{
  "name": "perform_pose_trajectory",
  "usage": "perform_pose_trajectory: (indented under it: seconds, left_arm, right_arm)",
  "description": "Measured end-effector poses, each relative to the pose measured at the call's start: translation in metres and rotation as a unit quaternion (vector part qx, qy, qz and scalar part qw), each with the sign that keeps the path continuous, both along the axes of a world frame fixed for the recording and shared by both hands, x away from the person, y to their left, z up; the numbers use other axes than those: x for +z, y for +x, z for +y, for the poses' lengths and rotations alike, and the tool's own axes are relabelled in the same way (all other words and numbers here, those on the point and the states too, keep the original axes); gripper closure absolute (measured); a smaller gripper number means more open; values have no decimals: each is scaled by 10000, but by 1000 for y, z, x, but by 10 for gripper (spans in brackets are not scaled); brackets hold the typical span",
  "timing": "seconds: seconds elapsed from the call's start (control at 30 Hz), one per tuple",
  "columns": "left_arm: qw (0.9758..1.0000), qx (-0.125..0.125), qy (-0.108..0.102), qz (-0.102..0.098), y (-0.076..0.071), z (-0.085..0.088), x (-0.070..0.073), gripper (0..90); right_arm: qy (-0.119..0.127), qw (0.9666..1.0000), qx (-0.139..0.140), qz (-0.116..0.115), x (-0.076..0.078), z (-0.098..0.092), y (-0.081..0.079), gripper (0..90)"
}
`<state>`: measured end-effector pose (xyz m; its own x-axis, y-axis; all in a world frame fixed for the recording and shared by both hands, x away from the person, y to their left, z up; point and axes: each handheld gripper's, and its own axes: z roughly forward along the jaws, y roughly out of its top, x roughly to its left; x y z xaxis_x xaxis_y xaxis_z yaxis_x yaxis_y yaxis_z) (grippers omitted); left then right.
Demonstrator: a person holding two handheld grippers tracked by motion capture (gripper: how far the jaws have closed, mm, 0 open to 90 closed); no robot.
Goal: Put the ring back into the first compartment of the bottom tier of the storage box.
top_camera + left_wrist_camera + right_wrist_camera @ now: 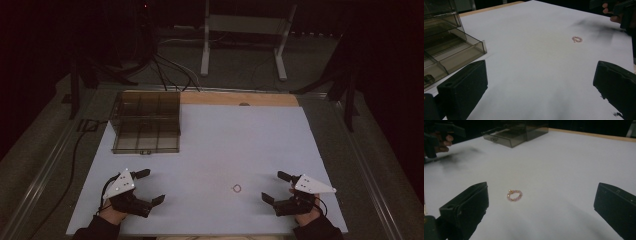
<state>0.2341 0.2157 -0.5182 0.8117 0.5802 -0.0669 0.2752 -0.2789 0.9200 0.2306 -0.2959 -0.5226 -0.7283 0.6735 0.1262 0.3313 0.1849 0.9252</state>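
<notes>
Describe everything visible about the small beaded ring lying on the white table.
The beaded ring is a small closed loop of pale pink, translucent-looking beads with a few gold-coloured pieces, one at its upper left in the right gripper view. It lies flat on the white table surface, touching nothing else. It sits toward the near edge, closer to the right gripper, whose jaws stand open and apart from it, and well away from the smoky plastic compartment box at the far left.

High cam looks down fwd; both claw cams low, sharing bead ring (514, 195).
</notes>
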Motion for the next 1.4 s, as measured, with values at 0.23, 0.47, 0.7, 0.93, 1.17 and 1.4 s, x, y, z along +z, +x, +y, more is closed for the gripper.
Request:
perform_pose_trajectory:
  seconds: [0.23, 0.47, 0.7, 0.93, 1.17, 1.4]
  left_arm:
    - [10000, -13, 29, 41, 1, -1, -1, 6]
    - [10000, 50, 54, -7, -2, -2, 1, 6]
    - [9994, -206, 248, 147, -2, -5, -2, 6]
    - [9990, -256, 336, 160, -2, -8, 0, 6]
    - [9987, -355, 233, 296, -2, -12, 6, 6]
    - [9987, -404, 156, 270, 0, -15, 16, 6]
  right_arm:
    - [-132, 9999, -42, -1, -1, 0, 1, 0]
    - [-186, 9998, 15, -60, 1, 3, 0, 0]
    - [-327, 9994, -3, -132, 2, 8, -1, 0]
    - [-284, 9995, -83, -145, 3, 6, -2, 0]
    - [-269, 9994, -154, -155, 4, 5, -2, 0]
    - [-219, 9994, -186, -172, 4, 4, -2, 0]
